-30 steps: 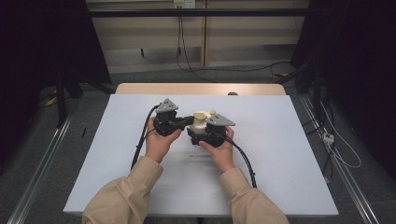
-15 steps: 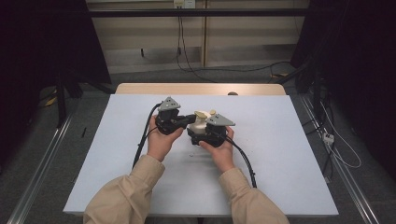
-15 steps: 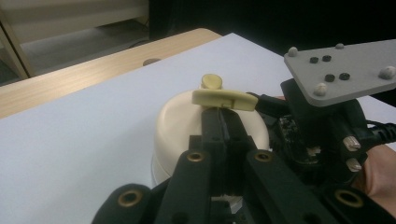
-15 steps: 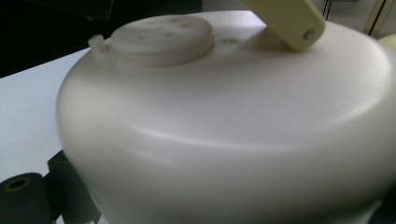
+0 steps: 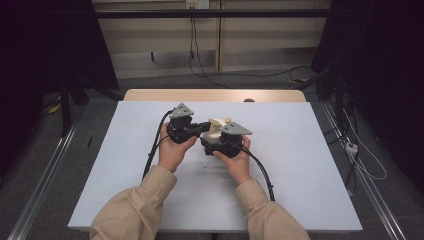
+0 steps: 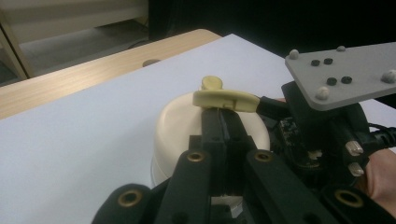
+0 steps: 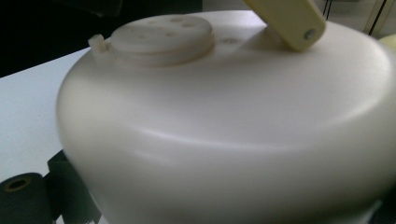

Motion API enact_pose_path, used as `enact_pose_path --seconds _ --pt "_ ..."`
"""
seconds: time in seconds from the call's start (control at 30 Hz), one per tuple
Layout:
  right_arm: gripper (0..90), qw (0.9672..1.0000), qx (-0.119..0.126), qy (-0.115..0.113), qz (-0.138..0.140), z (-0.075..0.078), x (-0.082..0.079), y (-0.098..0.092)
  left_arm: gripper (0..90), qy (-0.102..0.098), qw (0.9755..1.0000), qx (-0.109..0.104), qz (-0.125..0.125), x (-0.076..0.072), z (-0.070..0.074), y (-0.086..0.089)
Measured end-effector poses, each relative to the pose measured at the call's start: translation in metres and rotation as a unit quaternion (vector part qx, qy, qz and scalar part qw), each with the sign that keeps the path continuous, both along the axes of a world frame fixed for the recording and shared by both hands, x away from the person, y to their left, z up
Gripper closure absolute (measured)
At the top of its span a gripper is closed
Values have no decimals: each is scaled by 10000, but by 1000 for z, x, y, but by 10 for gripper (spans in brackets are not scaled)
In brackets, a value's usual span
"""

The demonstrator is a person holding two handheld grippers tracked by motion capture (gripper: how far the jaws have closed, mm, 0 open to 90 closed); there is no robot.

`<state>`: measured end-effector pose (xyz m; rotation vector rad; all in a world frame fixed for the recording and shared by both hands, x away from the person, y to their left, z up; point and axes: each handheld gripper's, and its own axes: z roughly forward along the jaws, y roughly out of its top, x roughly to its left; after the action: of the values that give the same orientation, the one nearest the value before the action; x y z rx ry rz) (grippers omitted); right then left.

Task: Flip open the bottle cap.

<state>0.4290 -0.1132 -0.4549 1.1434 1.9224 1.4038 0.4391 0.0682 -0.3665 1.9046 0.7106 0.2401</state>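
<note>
Trouble, if it comes, starts at the crank: I hold a cream, dome-shaped container (image 6: 187, 123) near the middle of the white desk (image 5: 300, 150), well back from every edge, with my left gripper (image 5: 200, 127) shut tight, its black fingers (image 6: 219, 130) pressed together just under the pale yellow handle (image 6: 226, 99) that pivots on the lid. Whether those fingers pinch a tab of the handle or merely rest below it, I cannot say for sure; the spot is half hidden. My right gripper (image 5: 222, 142) braces the container's body from the side nearest me, the dome so close to its camera that I cannot tell how its jaws stand. My judgement: a thin grip on a slick plastic handle could slip as I turn or lift it, and the handle would snap back. If the bracing hand gives, the whole container could twist or skid across the smooth desk. The two grippers also sit almost touching, so a wide swing could knock one against the other's grey plate (image 6: 345, 70).
</note>
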Motion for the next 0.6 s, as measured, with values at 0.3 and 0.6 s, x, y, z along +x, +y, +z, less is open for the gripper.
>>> enact_pose_path --seconds 0.3,0.6 --pt "56 10000 -11 -2 3 0 0 0 900 -2 10000 -9 -31 1 2 -5" --pt "56 10000 -10 1 2 0 0 0 900 -30 10000 -3 -49 2 4 -9"
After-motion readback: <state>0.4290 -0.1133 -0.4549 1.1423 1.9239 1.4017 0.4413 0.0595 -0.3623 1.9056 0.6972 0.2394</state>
